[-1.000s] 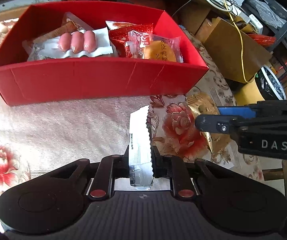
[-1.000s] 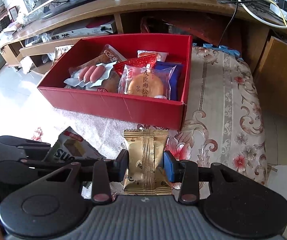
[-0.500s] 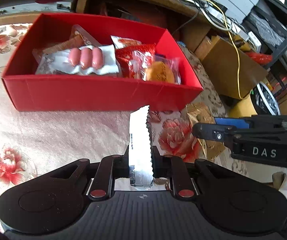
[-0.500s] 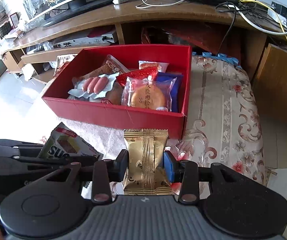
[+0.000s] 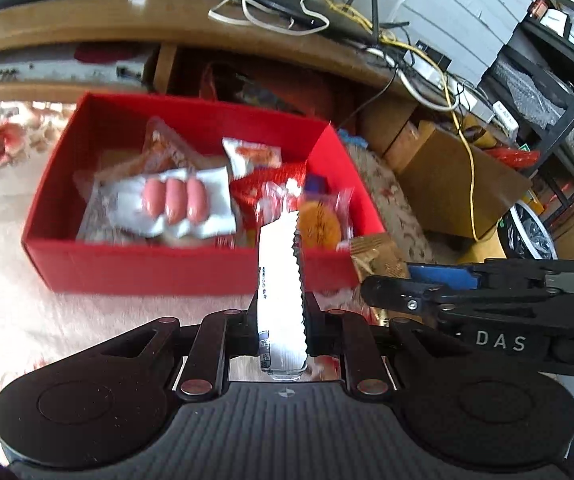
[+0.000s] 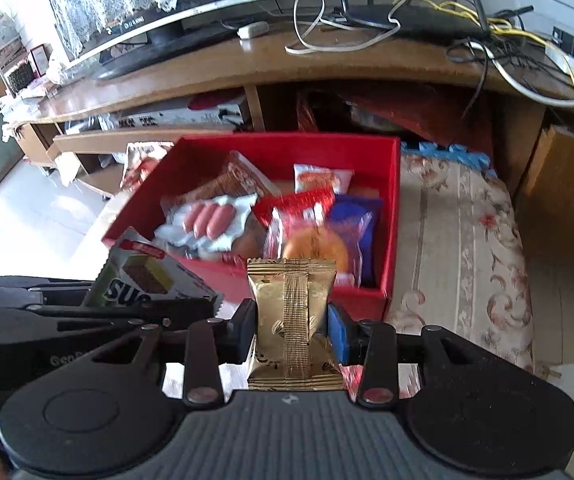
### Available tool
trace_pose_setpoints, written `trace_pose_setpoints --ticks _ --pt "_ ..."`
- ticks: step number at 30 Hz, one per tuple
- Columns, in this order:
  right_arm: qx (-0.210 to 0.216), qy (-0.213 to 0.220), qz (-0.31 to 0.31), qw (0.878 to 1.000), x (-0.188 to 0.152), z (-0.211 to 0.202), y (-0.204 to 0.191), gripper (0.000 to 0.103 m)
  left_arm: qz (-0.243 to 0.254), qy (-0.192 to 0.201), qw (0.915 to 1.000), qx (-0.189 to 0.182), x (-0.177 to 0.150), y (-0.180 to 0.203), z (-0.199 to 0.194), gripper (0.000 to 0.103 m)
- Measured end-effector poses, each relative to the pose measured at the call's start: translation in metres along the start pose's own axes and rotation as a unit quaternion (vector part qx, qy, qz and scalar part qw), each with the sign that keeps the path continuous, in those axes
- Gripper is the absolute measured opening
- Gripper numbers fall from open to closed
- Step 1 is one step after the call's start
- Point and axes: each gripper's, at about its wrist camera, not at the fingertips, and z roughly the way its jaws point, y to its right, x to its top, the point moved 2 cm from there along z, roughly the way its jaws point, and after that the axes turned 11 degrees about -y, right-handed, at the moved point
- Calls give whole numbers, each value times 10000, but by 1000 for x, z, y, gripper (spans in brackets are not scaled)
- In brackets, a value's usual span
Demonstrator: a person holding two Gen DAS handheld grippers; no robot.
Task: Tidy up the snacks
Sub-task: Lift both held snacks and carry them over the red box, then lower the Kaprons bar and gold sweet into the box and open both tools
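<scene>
A red box (image 5: 191, 270) (image 6: 393, 184) holds several snacks: a sausage pack (image 5: 175, 200) (image 6: 209, 218), a round cake in clear wrap (image 5: 321, 226) (image 6: 319, 250), red, white and blue packets. My left gripper (image 5: 281, 316) is shut on a white-backed wafer packet (image 5: 281, 280), held edge-on above the cloth before the box; its green face shows in the right wrist view (image 6: 147, 282). My right gripper (image 6: 291, 330) is shut on a gold snack packet (image 6: 293, 320), just right of the left gripper (image 5: 377, 260), near the box's front right corner.
The box sits on a floral cloth (image 6: 459, 240) over a low surface. Behind it stands a wooden TV stand (image 6: 327, 64) with cables, a router and a screen. A cardboard box (image 5: 459, 188) and a metal rack (image 5: 559, 80) are at the right.
Both grippers have risen and tilted up with their packets still held, so the box looks farther and lower and the TV stand has come into view.
</scene>
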Motion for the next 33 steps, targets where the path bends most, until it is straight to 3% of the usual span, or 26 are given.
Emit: trace_pose_setpoints --ticks 13,33 --pt "25 301 74 9995 47 0 -2 37 122 461 9985 270 42 0 -10 23" --pt "-176 167 84 9997 85 42 6 37 188 473 9954 813 76 -14 18 21"
